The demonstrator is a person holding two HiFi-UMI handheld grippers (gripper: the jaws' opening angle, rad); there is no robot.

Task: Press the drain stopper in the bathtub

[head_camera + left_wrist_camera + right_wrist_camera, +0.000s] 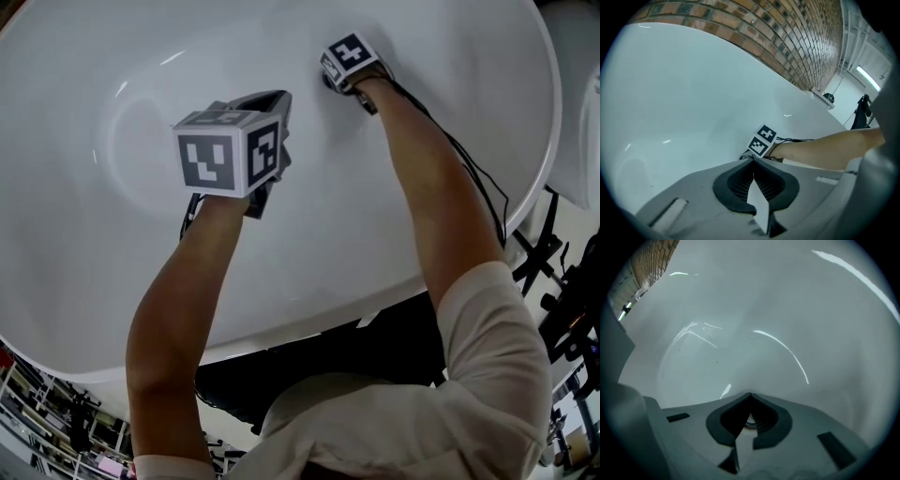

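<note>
Right gripper (750,394), jaws together, points down at the bathtub (112,112) floor, with what looks like the drain stopper (750,422) directly under its tips. Left gripper (753,159) is also closed and empty, well apart at 7 o'clock from the right. Right is nearer, so I'd expect it to do the press.

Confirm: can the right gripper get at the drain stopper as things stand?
Probably yes. The right gripper is down at the bathtub floor, jaws together, with what looks like the drain stopper rim right by its tips. Nothing lies between them; the left gripper hangs clear.
</note>
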